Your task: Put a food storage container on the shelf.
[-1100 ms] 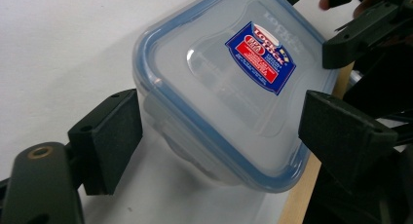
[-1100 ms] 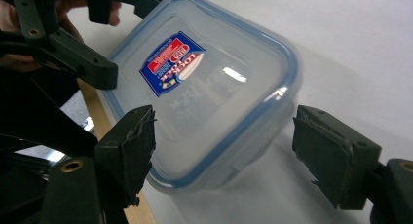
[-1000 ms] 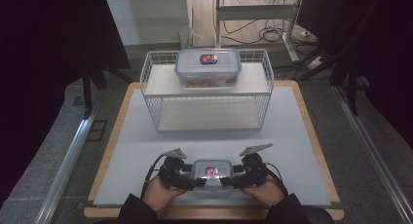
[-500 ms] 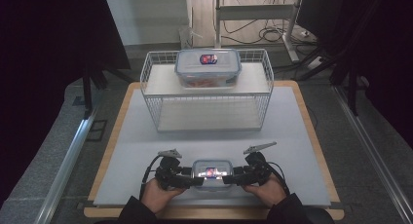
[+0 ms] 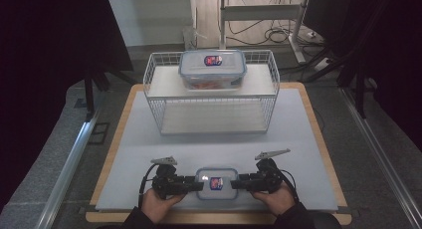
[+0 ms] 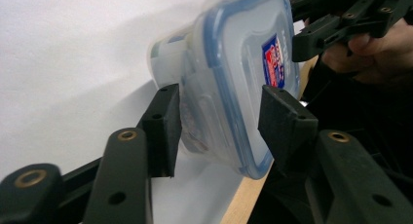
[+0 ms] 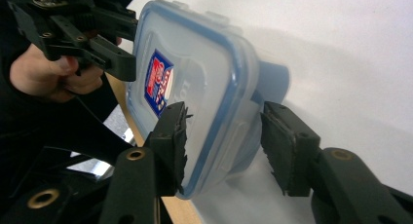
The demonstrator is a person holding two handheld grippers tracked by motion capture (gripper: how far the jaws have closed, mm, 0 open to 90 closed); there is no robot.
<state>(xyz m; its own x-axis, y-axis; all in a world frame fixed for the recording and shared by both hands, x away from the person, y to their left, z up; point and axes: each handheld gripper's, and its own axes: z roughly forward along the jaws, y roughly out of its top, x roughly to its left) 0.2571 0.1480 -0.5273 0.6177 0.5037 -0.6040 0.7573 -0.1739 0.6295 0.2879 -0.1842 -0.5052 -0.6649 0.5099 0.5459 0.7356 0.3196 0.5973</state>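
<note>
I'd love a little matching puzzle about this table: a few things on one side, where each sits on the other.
Things:
1. small container
2. large container
3. wire rack
4. left tool

Places:
A. on the rack's top shelf
B. far half of the white mat
C. between the two tools, near edge
D. at the small container's left end

Pairs: 1-C, 2-A, 3-B, 4-D

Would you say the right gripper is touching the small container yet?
Cannot tell. In the right gripper view, the right gripper straddles the small container, its jaws having just been closing, but pad contact isn't plain.
</note>
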